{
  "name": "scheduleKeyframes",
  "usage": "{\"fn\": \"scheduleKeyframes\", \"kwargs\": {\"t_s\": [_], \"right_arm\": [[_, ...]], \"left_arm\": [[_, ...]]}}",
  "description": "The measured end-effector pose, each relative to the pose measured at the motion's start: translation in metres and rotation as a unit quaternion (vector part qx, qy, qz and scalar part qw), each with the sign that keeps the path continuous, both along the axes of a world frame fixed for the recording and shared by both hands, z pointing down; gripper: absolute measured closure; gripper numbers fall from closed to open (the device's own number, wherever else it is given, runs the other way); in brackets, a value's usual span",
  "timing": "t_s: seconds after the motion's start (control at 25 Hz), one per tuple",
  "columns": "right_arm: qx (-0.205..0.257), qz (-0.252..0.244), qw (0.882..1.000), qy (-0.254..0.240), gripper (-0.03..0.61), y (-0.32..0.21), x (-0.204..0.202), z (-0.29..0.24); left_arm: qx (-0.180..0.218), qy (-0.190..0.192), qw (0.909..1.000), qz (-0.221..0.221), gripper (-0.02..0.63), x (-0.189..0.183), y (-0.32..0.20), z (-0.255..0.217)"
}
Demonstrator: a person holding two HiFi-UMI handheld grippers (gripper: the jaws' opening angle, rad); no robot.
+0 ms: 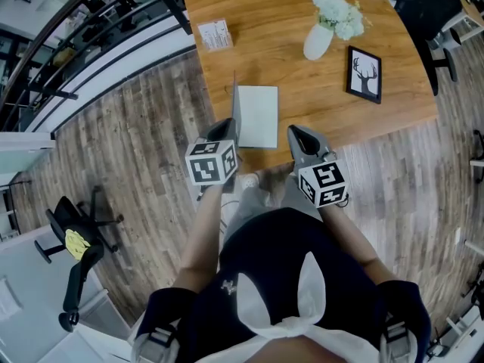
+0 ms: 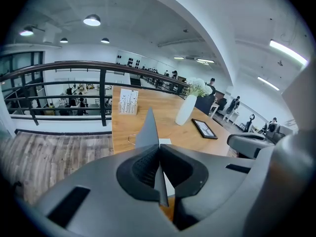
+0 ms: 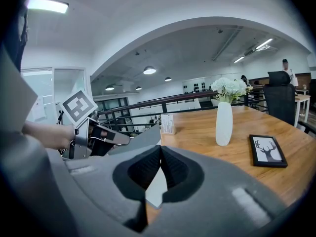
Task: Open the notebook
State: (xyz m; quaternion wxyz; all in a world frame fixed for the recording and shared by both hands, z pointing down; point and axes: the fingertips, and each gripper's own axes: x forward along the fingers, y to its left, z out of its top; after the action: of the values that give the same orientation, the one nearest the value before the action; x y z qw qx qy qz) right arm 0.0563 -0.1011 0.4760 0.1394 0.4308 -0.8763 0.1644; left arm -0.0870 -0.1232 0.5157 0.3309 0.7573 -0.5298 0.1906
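The notebook (image 1: 257, 116) lies on the wooden table (image 1: 287, 21), close to the edge nearest me, with its white page facing up. Its grey cover (image 2: 148, 128) stands lifted at the left side, nearly upright, hinged along the left edge of the page.

My left claw (image 2: 159, 149) is clenched on that cover: the thin sheet runs straight between the 2 pads and rises past their tips. My right claw (image 3: 160, 149) sits just beside the notebook's near right corner, its jaws pressed together at the tips. The white page shows through the gap below them, and I cannot tell whether they touch it. In the right gripper view the left claw appears off to the left, with a hand behind it and the raised cover slanting across.

Farther back on the table stand 1 white vase (image 1: 318, 42) with white flowers, 1 black-framed deer picture (image 1: 364, 74) lying flat to its right, and 1 small card stand (image 1: 214, 35) near the left edge.
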Motion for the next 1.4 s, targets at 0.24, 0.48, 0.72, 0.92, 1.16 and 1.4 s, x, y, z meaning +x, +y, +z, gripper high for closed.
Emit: {"fn": "scheduleKeyframes", "kwargs": {"t_s": [0.24, 0.48, 0.72, 0.92, 1.16, 1.4], "right_arm": [[0.0, -0.003, 1.0, 0.001, 0.58, 0.003, -0.008, -0.001], [-0.001, -0.003, 1.0, -0.002, 0.58, 0.003, -0.016, 0.0], [0.002, -0.002, 1.0, -0.006, 0.58, 0.002, -0.026, -0.001], [0.003, 0.006, 1.0, -0.01, 0.58, 0.002, -0.034, -0.002], [0.003, 0.012, 1.0, -0.013, 0.58, 0.001, -0.048, 0.001], [0.005, 0.02, 1.0, -0.012, 0.58, 0.001, -0.056, 0.002]], "left_arm": [[0.003, -0.004, 0.9999, -0.01, 0.592, -0.014, 0.0, -0.003], [0.009, -0.03, 0.9994, -0.015, 0.592, -0.031, -0.001, -0.002], [0.01, -0.042, 0.9989, -0.017, 0.592, -0.045, -0.002, 0.0], [0.008, -0.054, 0.9984, -0.017, 0.592, -0.06, -0.002, 0.002], [0.004, -0.066, 0.9977, -0.013, 0.592, -0.078, -0.004, 0.008], [0.002, -0.084, 0.9964, -0.01, 0.592, -0.094, -0.004, 0.018]]}}
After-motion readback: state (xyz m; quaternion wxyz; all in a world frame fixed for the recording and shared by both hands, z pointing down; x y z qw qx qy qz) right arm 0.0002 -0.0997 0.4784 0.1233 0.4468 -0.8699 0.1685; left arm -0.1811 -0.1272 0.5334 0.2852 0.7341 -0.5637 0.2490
